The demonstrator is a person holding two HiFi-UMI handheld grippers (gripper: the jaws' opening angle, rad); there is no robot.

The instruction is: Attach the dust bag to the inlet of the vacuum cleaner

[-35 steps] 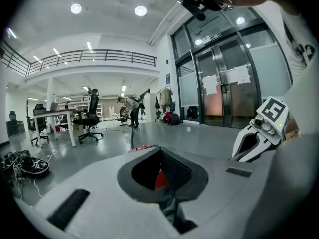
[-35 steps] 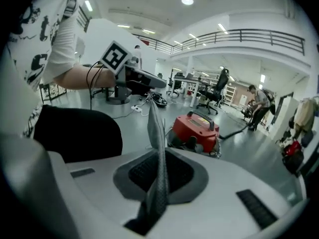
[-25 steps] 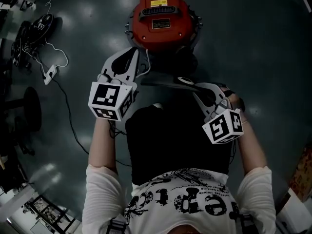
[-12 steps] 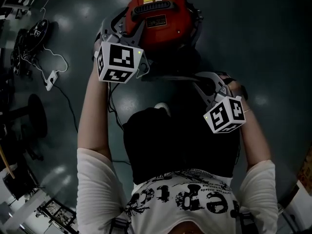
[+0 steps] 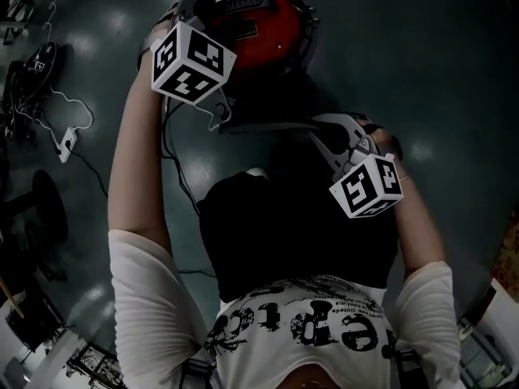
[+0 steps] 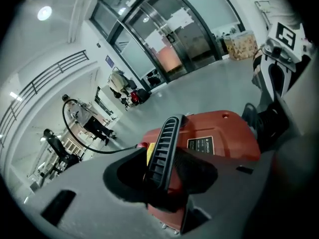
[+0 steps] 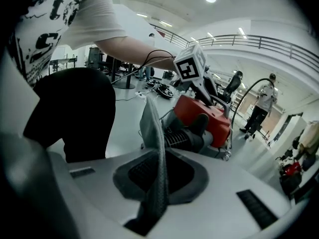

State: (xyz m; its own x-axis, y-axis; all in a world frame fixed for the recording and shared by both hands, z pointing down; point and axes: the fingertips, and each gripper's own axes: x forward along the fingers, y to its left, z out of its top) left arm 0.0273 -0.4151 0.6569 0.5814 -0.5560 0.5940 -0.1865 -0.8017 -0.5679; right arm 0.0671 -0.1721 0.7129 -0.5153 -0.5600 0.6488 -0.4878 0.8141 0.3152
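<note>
The red vacuum cleaner (image 5: 259, 35) stands on the grey floor ahead of me. My left gripper (image 5: 209, 0) reaches over its top. In the left gripper view, the vacuum's black ribbed handle (image 6: 162, 148) lies between the jaws of my left gripper (image 6: 164, 185). The jaws are closing, with dark gaps still beside the handle. My right gripper (image 5: 315, 125) is shut on the edge of the grey dust bag (image 5: 263, 126). In the right gripper view, the dust bag (image 7: 152, 126) rises as a thin fabric sheet from my right gripper (image 7: 155, 185), with the vacuum cleaner (image 7: 212, 116) beyond it.
A white power strip (image 5: 65, 142) and cables lie on the floor to the left, near a black round base (image 5: 45, 209). My own dark-trousered legs (image 5: 292, 233) fill the lower middle. People (image 7: 263, 103) stand in the background hall.
My left gripper has left the dust bag, travelled forward over the vacuum's top, rolled, and opened around the handle. The right gripper stayed put with the bag.
</note>
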